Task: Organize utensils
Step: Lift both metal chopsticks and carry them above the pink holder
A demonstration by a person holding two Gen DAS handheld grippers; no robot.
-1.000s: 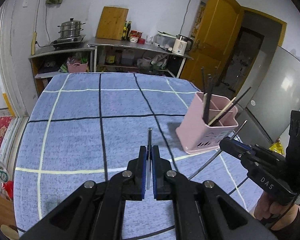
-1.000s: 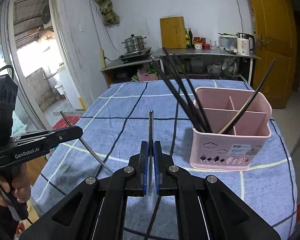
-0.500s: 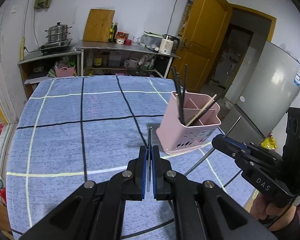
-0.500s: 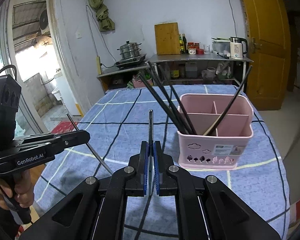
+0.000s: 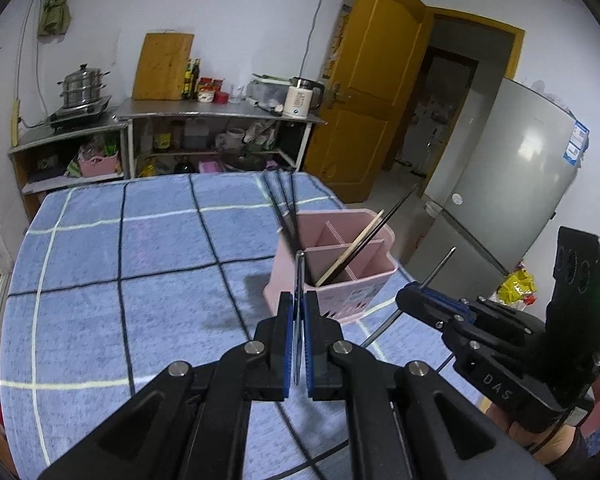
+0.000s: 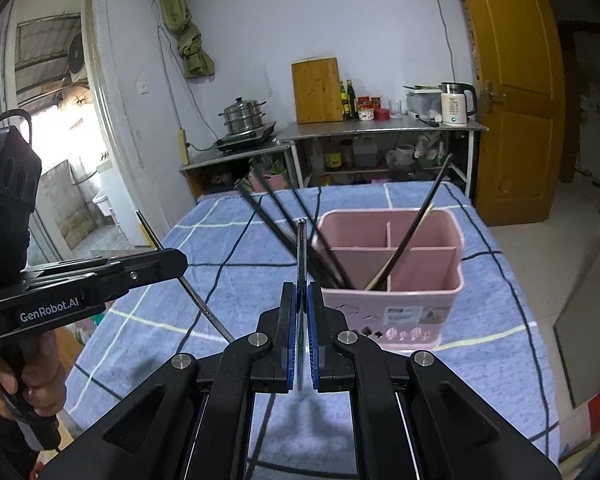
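Observation:
A pink divided utensil holder stands on the blue checked tablecloth and holds several black chopsticks and a pale wooden one. My left gripper is shut on a thin metal chopstick whose tip is at the holder's near left rim. My right gripper is shut on a metal chopstick that points at the holder's left edge. Each gripper shows in the other's view, the right one and the left one, each with its stick through the jaws.
The table is covered by the blue cloth; its right edge is just past the holder. Behind stand a steel shelf with kettle and bottles, a pot on a stove, a yellow door and a grey fridge.
Both grippers have moved closer to the pink holder, which now looms larger. The left chopstick's tip has reached the holder's near rim. Both stay shut on their chopsticks.

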